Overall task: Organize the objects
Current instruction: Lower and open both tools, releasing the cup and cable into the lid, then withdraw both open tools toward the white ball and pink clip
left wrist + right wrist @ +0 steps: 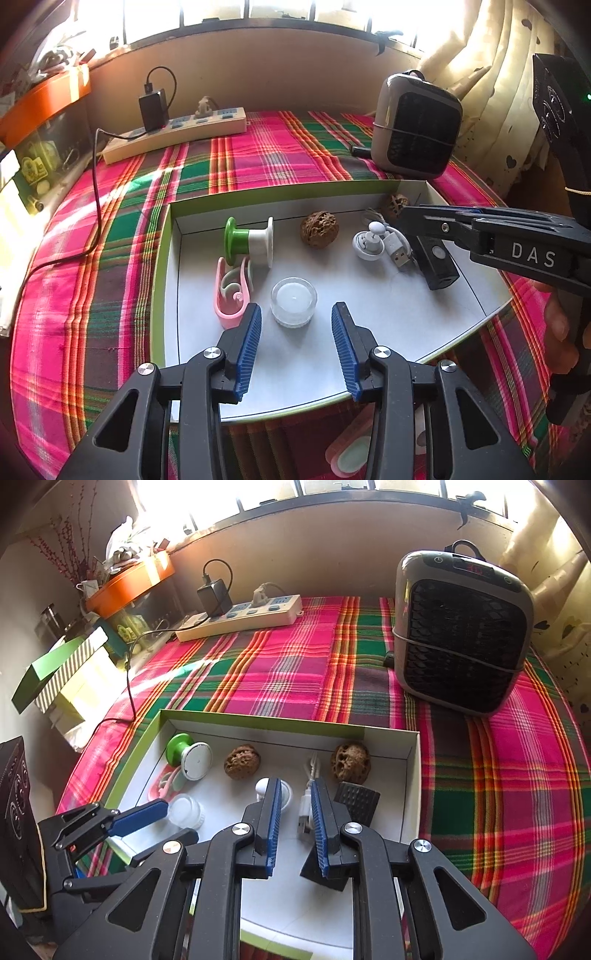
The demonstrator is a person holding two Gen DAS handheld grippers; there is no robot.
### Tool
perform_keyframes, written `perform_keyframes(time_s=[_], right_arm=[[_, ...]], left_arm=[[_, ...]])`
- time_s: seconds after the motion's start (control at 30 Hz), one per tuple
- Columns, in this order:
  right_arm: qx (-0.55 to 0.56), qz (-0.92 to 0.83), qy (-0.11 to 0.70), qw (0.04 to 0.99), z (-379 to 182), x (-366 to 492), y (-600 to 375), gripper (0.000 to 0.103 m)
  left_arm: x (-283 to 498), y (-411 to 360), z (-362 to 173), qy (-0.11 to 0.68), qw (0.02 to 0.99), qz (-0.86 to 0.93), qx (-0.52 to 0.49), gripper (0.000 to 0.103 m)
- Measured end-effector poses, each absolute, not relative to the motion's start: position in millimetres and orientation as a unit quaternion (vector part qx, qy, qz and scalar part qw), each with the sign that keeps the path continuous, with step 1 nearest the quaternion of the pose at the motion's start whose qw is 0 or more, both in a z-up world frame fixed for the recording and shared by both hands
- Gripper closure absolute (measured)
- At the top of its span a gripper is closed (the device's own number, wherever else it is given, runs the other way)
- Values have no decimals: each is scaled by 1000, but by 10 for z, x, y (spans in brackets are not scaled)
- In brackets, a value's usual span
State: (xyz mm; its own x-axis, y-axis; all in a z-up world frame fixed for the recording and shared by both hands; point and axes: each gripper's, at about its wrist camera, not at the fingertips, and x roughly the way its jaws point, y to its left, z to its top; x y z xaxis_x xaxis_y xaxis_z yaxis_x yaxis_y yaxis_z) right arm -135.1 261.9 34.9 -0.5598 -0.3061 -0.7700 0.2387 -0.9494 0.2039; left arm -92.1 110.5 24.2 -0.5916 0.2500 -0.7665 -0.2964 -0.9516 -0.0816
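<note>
Left tongs (295,321) spread wide, hovering just short of the candle (294,301) in the tray (406,317), gripping nothing. Right tongs (293,799) narrower but still parted, straddling the USB plug (303,808) without visibly pinching it. Seen only from the left: pink clip (231,295) whole, "DAS" printed on the right tool's body. Seen only from the right: second walnut (350,762) in full, heater (461,627) display (red digits, unreadable), green box (48,668). Spool (249,242) and first walnut (319,229) inside the tray too. Black block (356,801) half hidden behind the right finger. Strip (173,134) beyond, on plaid cloth (266,155).
</note>
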Motion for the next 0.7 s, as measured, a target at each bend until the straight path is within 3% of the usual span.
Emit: perform_keyframes(time_s=[0.7], right_arm=[[397, -906, -25, 145, 536, -621, 2592, 72]], left_arm=[[-319, 933, 483, 14, 145, 908, -394, 64]])
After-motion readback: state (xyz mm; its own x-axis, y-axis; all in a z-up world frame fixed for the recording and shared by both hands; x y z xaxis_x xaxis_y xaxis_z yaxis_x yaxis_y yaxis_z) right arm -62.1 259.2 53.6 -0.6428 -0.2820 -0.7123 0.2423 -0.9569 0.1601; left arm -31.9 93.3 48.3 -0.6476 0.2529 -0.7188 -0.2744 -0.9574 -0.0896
